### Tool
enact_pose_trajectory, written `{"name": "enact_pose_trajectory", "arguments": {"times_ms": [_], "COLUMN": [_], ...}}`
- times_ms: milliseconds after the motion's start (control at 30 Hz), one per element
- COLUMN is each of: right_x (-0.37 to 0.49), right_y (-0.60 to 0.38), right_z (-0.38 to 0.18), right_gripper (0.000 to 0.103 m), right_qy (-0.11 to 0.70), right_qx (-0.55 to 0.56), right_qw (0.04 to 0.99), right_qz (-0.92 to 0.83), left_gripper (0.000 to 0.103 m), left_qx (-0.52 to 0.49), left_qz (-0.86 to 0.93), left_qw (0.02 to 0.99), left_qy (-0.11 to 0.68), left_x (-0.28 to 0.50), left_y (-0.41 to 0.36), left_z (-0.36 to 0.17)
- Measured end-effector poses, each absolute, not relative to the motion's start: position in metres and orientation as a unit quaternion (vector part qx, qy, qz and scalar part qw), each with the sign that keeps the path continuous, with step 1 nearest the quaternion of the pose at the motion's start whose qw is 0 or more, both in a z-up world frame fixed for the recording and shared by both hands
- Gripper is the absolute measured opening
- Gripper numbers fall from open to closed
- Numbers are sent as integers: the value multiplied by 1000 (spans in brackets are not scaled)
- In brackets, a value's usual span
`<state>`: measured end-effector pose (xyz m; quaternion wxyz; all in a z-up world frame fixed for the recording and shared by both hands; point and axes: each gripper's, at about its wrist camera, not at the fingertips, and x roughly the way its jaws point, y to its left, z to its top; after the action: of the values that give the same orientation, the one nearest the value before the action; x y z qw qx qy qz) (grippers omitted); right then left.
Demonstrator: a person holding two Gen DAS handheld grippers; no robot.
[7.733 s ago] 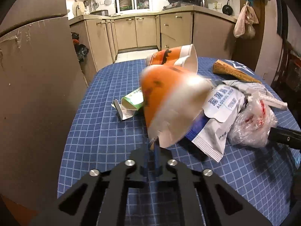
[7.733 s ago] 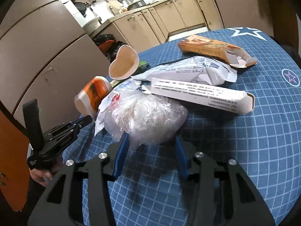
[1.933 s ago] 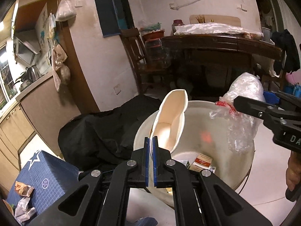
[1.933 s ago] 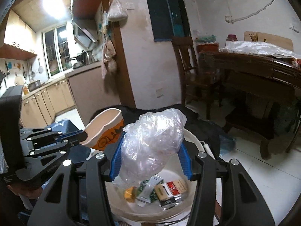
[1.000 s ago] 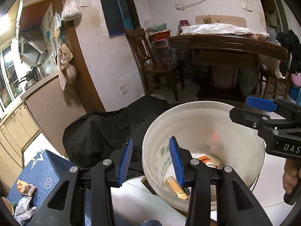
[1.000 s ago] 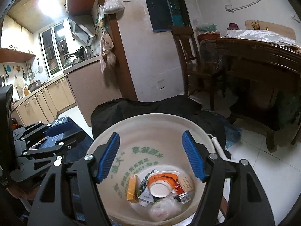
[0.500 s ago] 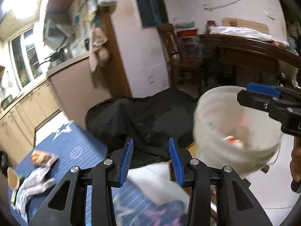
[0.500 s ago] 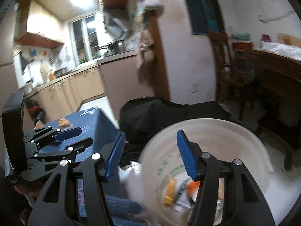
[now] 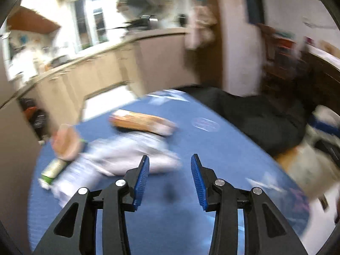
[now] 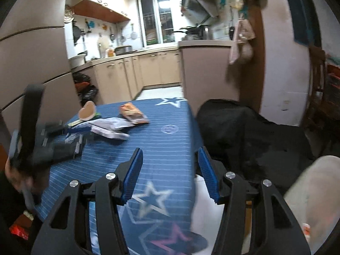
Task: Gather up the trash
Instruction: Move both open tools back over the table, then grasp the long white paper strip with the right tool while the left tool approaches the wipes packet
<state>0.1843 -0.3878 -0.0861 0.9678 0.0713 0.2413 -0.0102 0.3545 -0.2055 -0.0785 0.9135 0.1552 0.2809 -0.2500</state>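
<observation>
Trash lies on the blue tablecloth [image 10: 170,144]: an orange paper cup [image 10: 86,111], a brown snack box [image 10: 132,111], white packets [image 10: 110,125] and a white carton [image 10: 110,135]. In the blurred left wrist view I see the cup [image 9: 65,142], the box [image 9: 142,123], the white packets [image 9: 119,159] and a green wrapper [image 9: 53,170]. My left gripper [image 9: 170,176] is open and empty above the table, near the packets; it also shows in the right wrist view [image 10: 63,136]. My right gripper [image 10: 170,174] is open and empty over the table's right edge. The white bin [image 10: 314,201] stands at lower right.
A black cloth [image 10: 244,131] drapes a seat right of the table. Kitchen cabinets [image 10: 138,74] and a fridge [image 10: 31,63] lie behind. Black trash bags [image 10: 87,89] sit on the floor by the cabinets. A wooden chair [image 10: 318,80] stands at far right.
Both grippers have swung left from the bin back toward the table. Both stay open and empty; the cup and plastic bag were dropped in the bin earlier.
</observation>
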Motion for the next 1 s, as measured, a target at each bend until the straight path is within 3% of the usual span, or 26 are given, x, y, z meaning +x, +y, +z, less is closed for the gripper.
{"name": "enact_pose_trajectory", "arguments": {"times_ms": [167, 300, 367, 567, 667, 867, 1000], "right_x": [184, 178, 177, 179, 179, 189, 211], "right_y": [-372, -360, -358, -349, -341, -334, -335], "right_z": [-97, -105, -109, -111, -110, -117, -115], "right_gripper": [52, 52, 52, 52, 53, 57, 72], "right_qy": [261, 283, 290, 285, 279, 287, 271], "right_qx": [101, 93, 97, 100, 81, 78, 138], "right_qw": [960, 955, 952, 953, 957, 954, 951], "right_qz": [-2, -8, -9, 9, 21, 36, 57], "left_gripper": [43, 43, 43, 40, 40, 57, 59], "left_qx": [161, 114, 163, 140, 151, 75, 79], "left_qz": [-156, -146, -137, -255, -284, -273, -208], "left_qw": [920, 877, 855, 825, 848, 888, 904], "left_qy": [322, 444, 474, 484, 422, 361, 364], "left_x": [486, 574, 582, 494, 417, 337, 329], "left_y": [-184, -176, -184, -163, -133, -36, 3], "left_z": [-79, -117, -139, -130, -106, -70, -81]}}
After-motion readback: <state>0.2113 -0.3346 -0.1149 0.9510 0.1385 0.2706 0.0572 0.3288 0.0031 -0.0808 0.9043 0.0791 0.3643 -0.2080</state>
